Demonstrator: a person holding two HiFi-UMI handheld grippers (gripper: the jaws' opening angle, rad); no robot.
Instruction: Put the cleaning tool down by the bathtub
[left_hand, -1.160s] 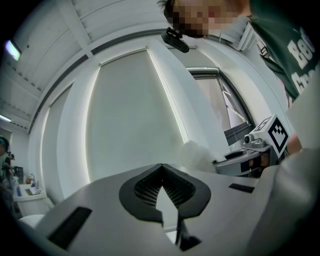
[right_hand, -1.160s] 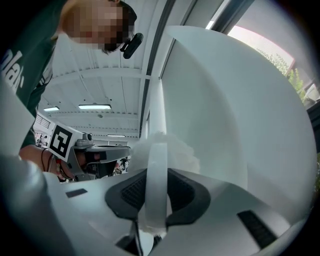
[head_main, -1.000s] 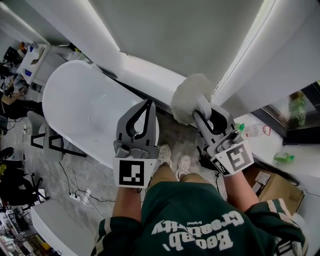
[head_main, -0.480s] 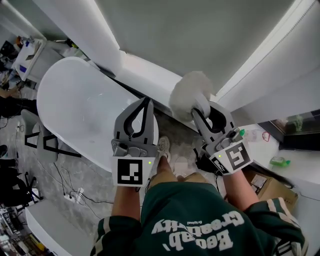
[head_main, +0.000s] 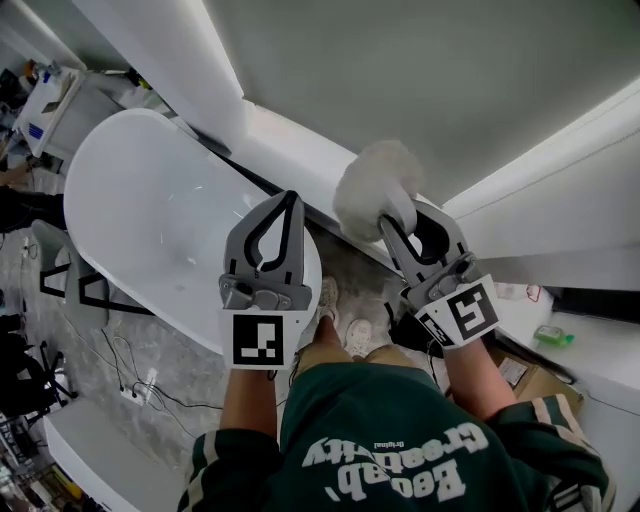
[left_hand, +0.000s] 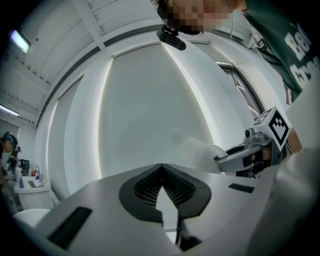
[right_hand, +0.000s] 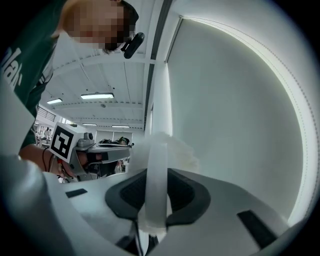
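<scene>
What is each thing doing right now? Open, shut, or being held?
left gripper: shut, nothing in it.
right gripper: shut on the handle of the cleaning tool.
cleaning tool: held up in the air, fluffy head forward, not put down yet.
bathtub: no water showing inside.

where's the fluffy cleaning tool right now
Head view, right of centre: the cleaning tool is clamped in the right claw, its fluffy head over the white ledge beside the bathtub, right of the left claw.
</scene>
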